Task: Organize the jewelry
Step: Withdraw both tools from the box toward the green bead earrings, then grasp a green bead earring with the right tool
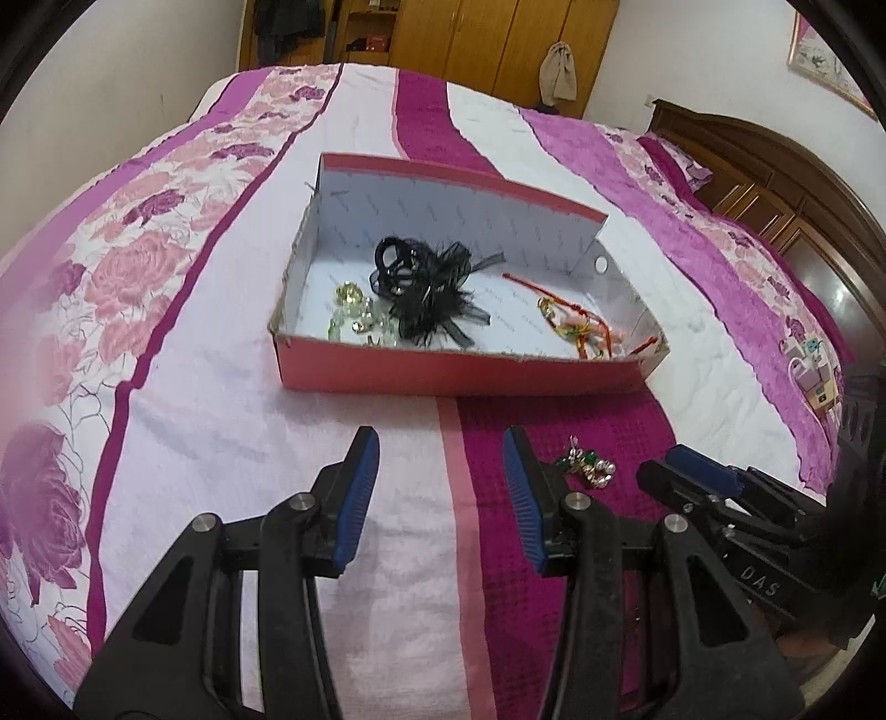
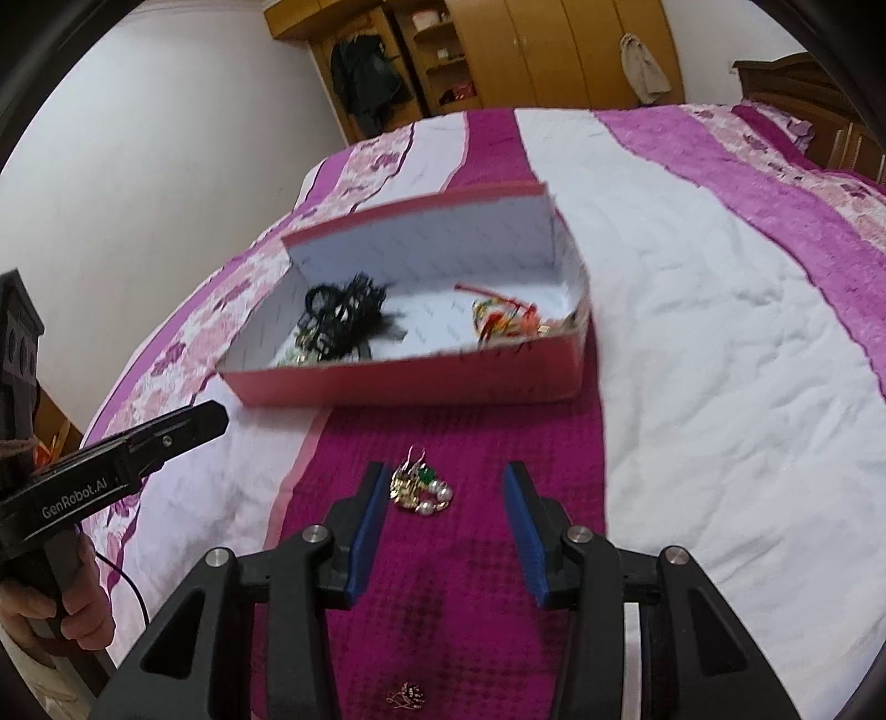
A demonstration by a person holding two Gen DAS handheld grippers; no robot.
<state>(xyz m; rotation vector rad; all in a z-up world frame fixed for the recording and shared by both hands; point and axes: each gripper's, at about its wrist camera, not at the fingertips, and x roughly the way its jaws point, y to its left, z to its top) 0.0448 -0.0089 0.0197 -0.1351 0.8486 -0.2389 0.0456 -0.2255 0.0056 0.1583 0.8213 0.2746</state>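
Nearest the right wrist camera, a tiny trinket (image 2: pixel 407 695) lay on the magenta stripe of the bed (image 2: pixel 692 354). The right gripper (image 2: pixel 443 487) hovered low with its fingers spread wide and empty; a cluster of pearl and green earrings (image 2: pixel 421 490) sat on the bedspread between them, closer to the left-hand finger. The left gripper (image 1: pixel 441 459) was also spread apart, holding nothing, just left of that cluster. Farther off stood the red box (image 1: pixel 459 376), containing a black feathered hairpiece (image 1: pixel 429 288), gold and green beads (image 1: pixel 354 313) and red-orange cords (image 1: pixel 581 327). A wooden wardrobe (image 1: pixel 498 39) stood beyond.
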